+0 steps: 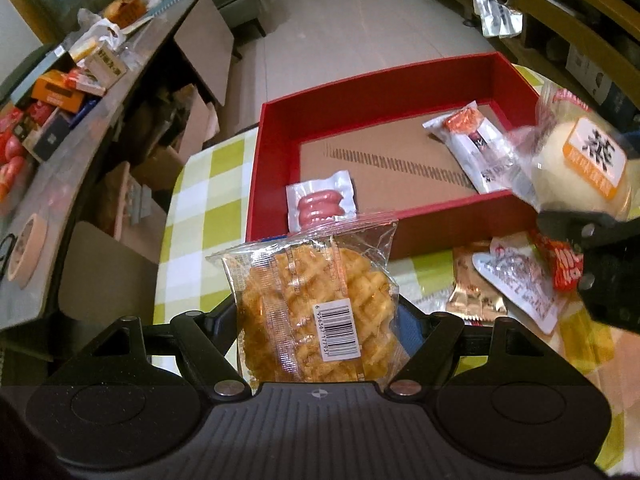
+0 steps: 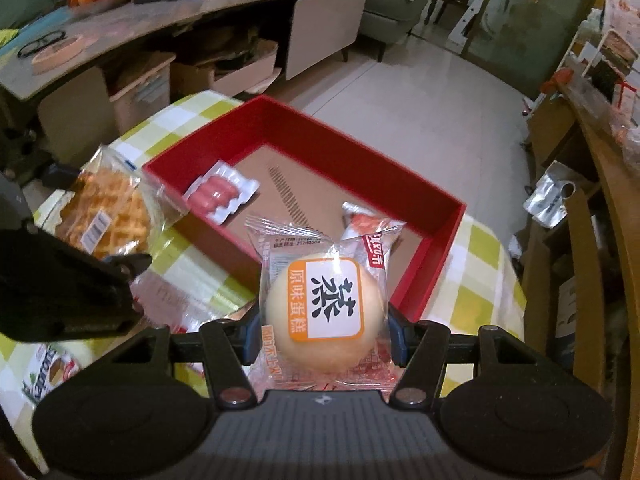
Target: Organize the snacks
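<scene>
The left gripper (image 1: 318, 312) is closed on a waffle packet (image 1: 316, 304), which it holds upright in its clear wrapper, above the desk (image 1: 208, 200) with the green and white checked cloth. At 12 o'clock from this packet stands the red box (image 1: 272, 152), open on top, with a brown cardboard floor. Inside it, a sausage pack (image 1: 322, 202) leans at the near left corner, and a white and orange snack pack (image 1: 474, 146) lies toward 2 o'clock. The right gripper (image 2: 324, 334) is closed on a steamed cake packet (image 2: 324, 312), round and pale with an orange label, held just in front of the near wall of the box. On the desk at 3 o'clock from the waffle lie more loose snack packets (image 1: 516, 284).
</scene>
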